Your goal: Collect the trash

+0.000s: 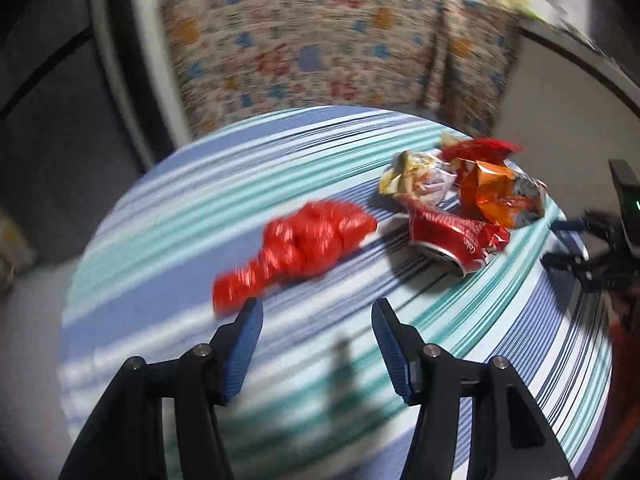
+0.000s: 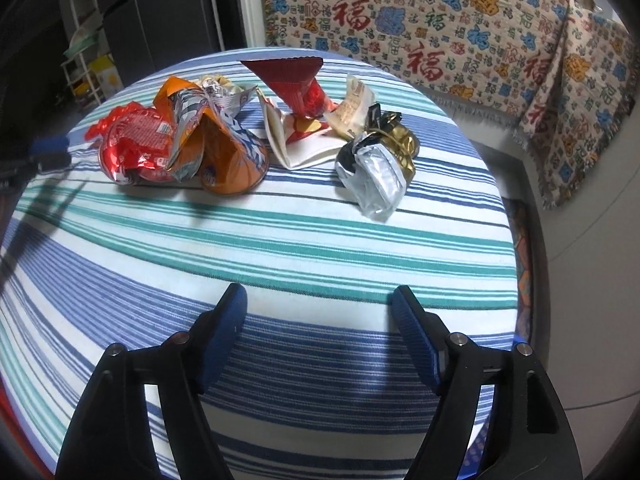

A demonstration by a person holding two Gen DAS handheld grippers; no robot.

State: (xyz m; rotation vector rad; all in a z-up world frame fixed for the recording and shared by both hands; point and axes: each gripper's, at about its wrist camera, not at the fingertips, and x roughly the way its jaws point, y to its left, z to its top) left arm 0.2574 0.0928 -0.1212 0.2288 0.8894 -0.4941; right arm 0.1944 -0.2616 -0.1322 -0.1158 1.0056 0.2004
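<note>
Both claws hang empty: left gripper [image 1: 316,306] half-spread, crumpled red plastic wrapper [image 1: 304,240] just ahead; right gripper [image 2: 318,294] wide, crushed silver-gold foil packet [image 2: 378,168] well ahead. Light wrappers may skid away when nudged.

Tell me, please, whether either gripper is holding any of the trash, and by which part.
Nothing is held. The left gripper and right gripper both stand open over the striped tablecloth.

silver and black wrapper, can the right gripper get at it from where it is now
Probably yes. The right gripper is open and empty, and only bare striped tablecloth lies between it and the silver and black wrapper, which sits apart at the right end of the trash.
</note>
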